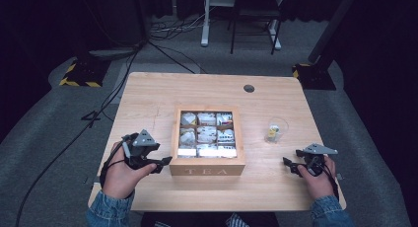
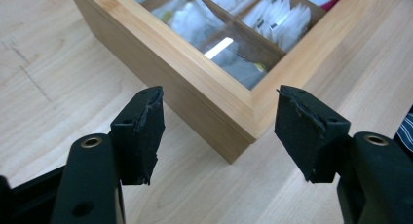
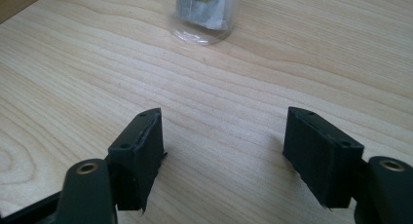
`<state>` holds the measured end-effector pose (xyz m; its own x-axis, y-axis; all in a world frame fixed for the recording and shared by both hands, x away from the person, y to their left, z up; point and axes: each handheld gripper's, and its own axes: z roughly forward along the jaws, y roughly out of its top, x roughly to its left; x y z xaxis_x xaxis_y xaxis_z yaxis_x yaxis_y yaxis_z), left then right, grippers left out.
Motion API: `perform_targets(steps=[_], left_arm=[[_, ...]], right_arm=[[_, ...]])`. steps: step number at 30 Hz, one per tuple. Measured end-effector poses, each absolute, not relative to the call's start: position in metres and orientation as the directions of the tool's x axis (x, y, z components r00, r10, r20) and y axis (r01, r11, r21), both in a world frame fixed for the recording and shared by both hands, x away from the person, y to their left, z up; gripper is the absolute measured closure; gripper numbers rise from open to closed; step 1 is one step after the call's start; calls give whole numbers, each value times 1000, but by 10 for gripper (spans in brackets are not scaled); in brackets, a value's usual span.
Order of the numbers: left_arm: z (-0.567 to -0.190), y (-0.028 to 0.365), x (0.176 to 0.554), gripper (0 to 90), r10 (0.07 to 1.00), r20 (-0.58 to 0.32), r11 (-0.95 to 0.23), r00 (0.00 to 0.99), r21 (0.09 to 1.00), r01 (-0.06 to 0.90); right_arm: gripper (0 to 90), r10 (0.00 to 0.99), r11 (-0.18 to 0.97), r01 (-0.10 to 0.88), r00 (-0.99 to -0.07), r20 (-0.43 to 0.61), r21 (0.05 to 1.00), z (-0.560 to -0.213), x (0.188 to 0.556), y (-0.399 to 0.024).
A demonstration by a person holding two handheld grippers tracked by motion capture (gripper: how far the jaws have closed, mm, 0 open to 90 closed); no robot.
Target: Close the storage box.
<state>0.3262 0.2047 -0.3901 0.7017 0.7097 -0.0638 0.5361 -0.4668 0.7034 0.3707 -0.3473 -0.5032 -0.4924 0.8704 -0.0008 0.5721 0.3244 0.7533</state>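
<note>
A wooden tea box [image 1: 207,170] marked TEA stands at the table's middle, its compartments full of white tea bags seen through a glass top. My left gripper [image 1: 165,163] is open just left of the box's near left corner. In the left gripper view that corner [image 2: 195,97] lies ahead of the left gripper [image 2: 219,112], whose pads touch nothing. A clear plastic cup [image 1: 276,130] with a yellow-tagged tea bag inside stands right of the box. The right gripper [image 1: 287,163] rests open near the front right, and in its own view the right gripper [image 3: 224,131] points at the cup [image 3: 204,14].
The light wooden table [image 1: 148,94] has a round cable hole [image 1: 249,88] at its back right. Bare wood lies between the box and the cup. Cables and a dark floor surround the table.
</note>
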Motion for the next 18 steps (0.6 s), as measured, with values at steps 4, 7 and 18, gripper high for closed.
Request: perform_targets(steps=[4,7,18], left_arm=[[-387,213,328,360,715,-44,-456,698,728,512],[-387,221,331,360,720,-42,-437,693,748,499],[-398,246,349,310,762,-21,-406,648,764,502]], right_arm=[[311,870,325,571,-493,-1,754,-503,371,-347],[305,869,326,572,-496,0,753,-503,371,-347],[298,868,326,571,-497,1,753,-503,371,-347]])
